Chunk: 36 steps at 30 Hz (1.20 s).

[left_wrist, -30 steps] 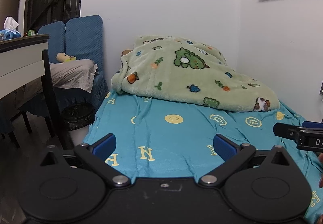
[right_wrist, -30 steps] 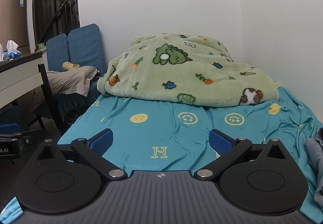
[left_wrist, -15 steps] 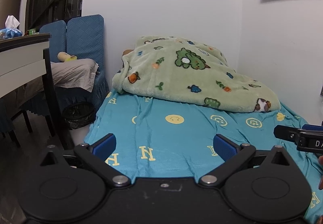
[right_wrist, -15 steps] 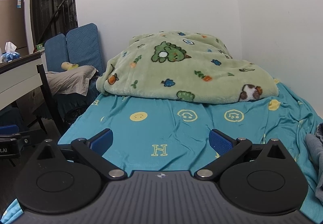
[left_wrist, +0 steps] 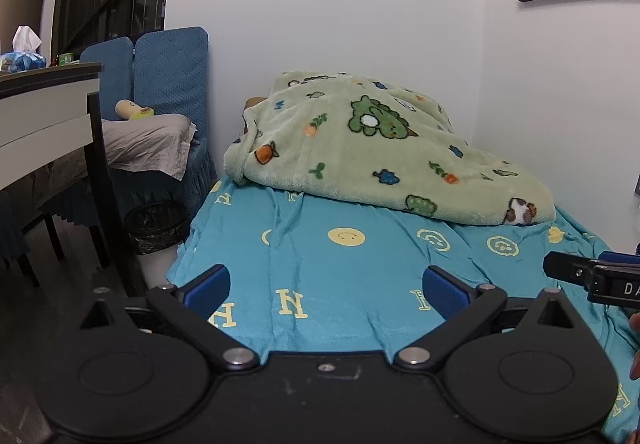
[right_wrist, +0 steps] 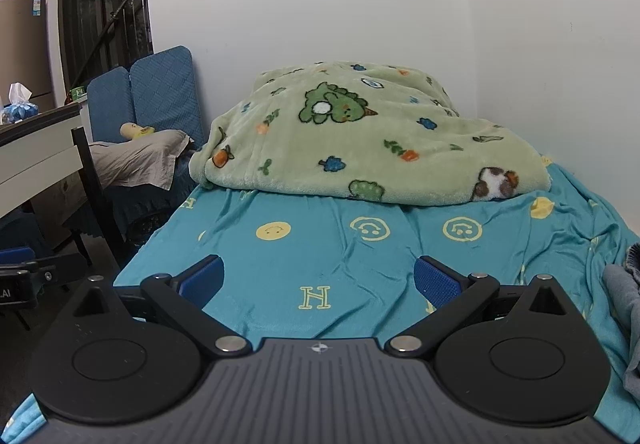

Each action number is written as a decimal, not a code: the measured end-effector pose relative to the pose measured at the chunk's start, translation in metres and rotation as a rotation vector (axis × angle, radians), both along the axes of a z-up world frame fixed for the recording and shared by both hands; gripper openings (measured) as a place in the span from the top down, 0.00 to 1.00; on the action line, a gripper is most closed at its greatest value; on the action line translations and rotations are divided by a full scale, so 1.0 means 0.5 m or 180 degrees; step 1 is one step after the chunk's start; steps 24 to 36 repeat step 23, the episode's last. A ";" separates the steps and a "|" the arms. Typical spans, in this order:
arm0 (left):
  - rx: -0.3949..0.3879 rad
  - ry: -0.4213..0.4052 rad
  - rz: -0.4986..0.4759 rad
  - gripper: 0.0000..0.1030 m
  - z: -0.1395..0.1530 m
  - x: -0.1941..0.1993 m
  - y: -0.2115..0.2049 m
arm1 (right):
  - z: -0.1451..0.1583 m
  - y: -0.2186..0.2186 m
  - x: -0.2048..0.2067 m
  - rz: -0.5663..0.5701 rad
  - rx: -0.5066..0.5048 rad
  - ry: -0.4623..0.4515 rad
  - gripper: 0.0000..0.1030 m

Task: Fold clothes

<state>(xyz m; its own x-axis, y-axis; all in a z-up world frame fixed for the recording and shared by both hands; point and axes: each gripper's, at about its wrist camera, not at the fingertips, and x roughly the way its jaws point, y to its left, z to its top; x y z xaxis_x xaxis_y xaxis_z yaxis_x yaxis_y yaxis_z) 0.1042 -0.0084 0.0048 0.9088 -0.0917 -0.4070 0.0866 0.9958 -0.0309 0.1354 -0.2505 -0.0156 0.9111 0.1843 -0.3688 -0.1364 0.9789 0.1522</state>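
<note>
A grey garment [right_wrist: 624,308] lies bunched at the right edge of the bed in the right wrist view, mostly cut off by the frame. My left gripper [left_wrist: 326,288] is open and empty, held over the near part of the blue bedsheet [left_wrist: 340,264]. My right gripper [right_wrist: 318,278] is open and empty over the same sheet [right_wrist: 320,252], left of the grey garment. The right gripper also shows at the right edge of the left wrist view [left_wrist: 596,276], and the left gripper at the left edge of the right wrist view [right_wrist: 24,280].
A green cartoon blanket [left_wrist: 372,148] is heaped at the far end of the bed against the wall. Left of the bed stand a desk [left_wrist: 48,112], blue chairs [left_wrist: 160,76] with a grey cloth, and a black bin [left_wrist: 154,220].
Both grippers have shifted slightly; the right wrist view has sunk a little lower and closer to the bed. Both stay open and empty.
</note>
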 end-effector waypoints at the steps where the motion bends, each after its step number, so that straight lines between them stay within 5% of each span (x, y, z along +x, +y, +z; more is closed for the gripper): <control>1: 0.0004 -0.0006 0.0000 0.00 0.000 -0.001 0.000 | 0.000 0.000 0.000 0.0001 -0.0005 0.0003 0.00; 36: 0.0005 0.0007 0.0017 0.00 0.000 -0.001 -0.001 | -0.004 0.005 0.001 0.0017 -0.0008 0.0054 0.00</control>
